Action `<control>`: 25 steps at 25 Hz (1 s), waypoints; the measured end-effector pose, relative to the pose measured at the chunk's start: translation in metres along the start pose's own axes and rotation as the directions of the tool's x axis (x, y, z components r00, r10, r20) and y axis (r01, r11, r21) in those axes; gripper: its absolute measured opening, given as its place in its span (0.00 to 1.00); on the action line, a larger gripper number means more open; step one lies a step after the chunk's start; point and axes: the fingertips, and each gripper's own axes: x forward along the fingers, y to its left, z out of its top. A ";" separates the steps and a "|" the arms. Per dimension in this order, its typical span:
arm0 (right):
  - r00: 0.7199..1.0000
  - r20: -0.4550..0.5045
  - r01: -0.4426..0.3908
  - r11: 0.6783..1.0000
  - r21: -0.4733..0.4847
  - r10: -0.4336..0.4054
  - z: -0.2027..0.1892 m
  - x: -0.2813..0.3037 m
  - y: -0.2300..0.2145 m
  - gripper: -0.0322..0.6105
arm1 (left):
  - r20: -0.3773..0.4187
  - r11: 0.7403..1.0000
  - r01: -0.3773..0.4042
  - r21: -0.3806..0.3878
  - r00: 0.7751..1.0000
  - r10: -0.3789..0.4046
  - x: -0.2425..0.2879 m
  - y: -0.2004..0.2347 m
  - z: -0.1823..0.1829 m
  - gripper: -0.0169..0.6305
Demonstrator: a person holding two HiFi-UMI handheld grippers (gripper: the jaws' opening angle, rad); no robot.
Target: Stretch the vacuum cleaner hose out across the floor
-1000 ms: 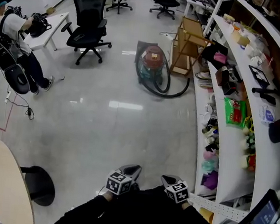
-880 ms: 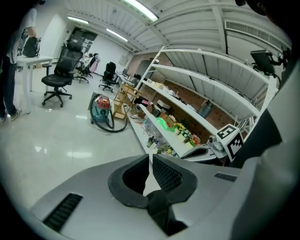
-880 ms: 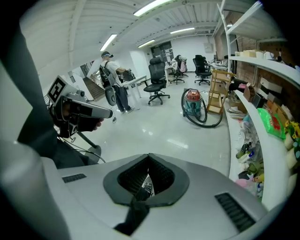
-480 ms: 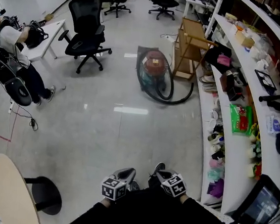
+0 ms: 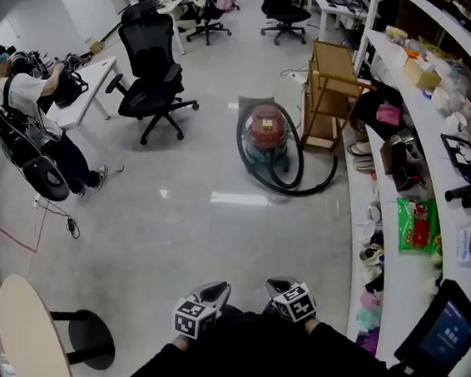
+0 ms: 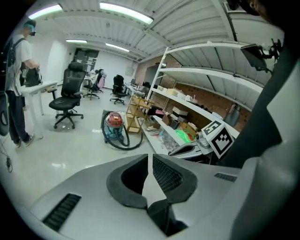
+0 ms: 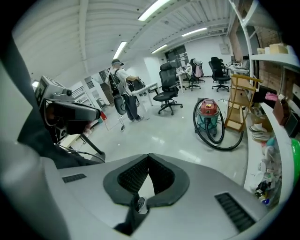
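Observation:
The vacuum cleaner [image 5: 266, 133], a teal canister with a red top, stands on the floor well ahead of me, beside a wooden cart. Its black hose [image 5: 307, 185] lies coiled in loops around the canister. The left gripper view shows the vacuum cleaner [image 6: 114, 123] and hose [image 6: 127, 143] far off, as does the right gripper view with the vacuum cleaner [image 7: 207, 110] and hose [image 7: 226, 146]. My left gripper [image 5: 222, 287] [image 6: 150, 157] and right gripper [image 5: 275, 287] [image 7: 149, 157] are held low, close to my body. Both are shut with nothing between the jaws.
A wooden cart [image 5: 331, 83] stands right of the vacuum. Long white shelves [image 5: 398, 267] full of goods line the right side. A black office chair [image 5: 153, 68] and a person [image 5: 28, 111] at a white desk are at the left. A round table [image 5: 25, 339] is near left.
I have walked forward across the floor: the vacuum and cart now sit lower and nearer in the head view. Both grippers travelled with me and stayed shut.

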 end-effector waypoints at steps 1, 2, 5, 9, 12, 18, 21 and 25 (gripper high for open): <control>1.000 0.004 0.006 1.000 0.014 -0.006 0.001 0.000 -0.011 0.06 | -0.009 1.000 0.002 -0.005 1.000 -0.002 0.007 -0.001 0.005 0.09; 1.000 0.008 0.011 1.000 0.025 -0.011 0.003 -0.001 -0.020 0.06 | -0.016 1.000 -0.002 -0.013 1.000 0.002 0.014 0.000 0.010 0.09; 1.000 0.010 0.009 0.999 0.053 -0.010 0.007 -0.001 -0.037 0.06 | -0.039 1.000 -0.016 -0.019 0.999 0.015 0.030 0.003 0.022 0.09; 1.000 0.000 0.021 0.997 0.073 -0.021 0.017 0.010 -0.058 0.06 | -0.070 1.000 0.013 0.008 0.997 -0.012 0.061 0.016 0.039 0.09; 0.997 -0.002 0.073 0.991 0.113 -0.073 0.029 0.018 -0.083 0.06 | -0.097 0.997 0.074 0.036 0.993 -0.070 0.087 0.029 0.059 0.09; 0.974 -0.026 0.224 0.954 0.199 -0.223 0.075 0.039 -0.130 0.06 | -0.088 0.983 0.181 0.026 0.980 -0.179 0.136 0.084 0.125 0.09; 0.965 -0.021 0.260 0.943 0.207 -0.261 0.113 0.062 -0.131 0.06 | -0.088 0.971 0.233 0.055 0.970 -0.228 0.147 0.114 0.156 0.09; 0.968 -0.060 0.252 0.954 0.163 -0.245 0.149 0.102 -0.120 0.06 | -0.100 0.963 0.269 0.019 0.959 -0.265 0.149 0.164 0.167 0.09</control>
